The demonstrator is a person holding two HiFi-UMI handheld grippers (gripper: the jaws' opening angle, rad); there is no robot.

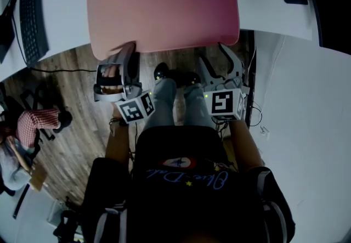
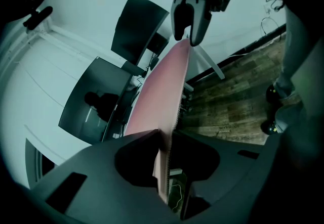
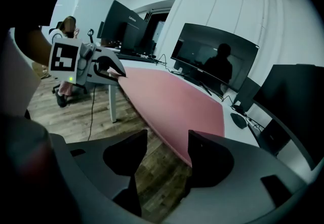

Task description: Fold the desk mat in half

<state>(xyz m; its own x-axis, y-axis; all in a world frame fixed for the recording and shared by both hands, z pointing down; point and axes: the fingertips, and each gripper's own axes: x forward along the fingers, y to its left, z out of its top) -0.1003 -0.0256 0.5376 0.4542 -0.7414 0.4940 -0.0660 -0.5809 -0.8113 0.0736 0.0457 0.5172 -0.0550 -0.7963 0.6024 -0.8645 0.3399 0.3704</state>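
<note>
The left claw is clenched on the near edge of the pink desk mat. The mat lies on the white tabletop, and that edge juts out past the tabletop over the wooden floor. The right claw is released, jaws wide apart, with the mat's other near corner just ahead beside its right jaw, unpinched.

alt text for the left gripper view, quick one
The left gripper pinches the near edge of a pink desk mat. The right gripper stands open at its far end, dark monitors left, wood floor right.
</note>
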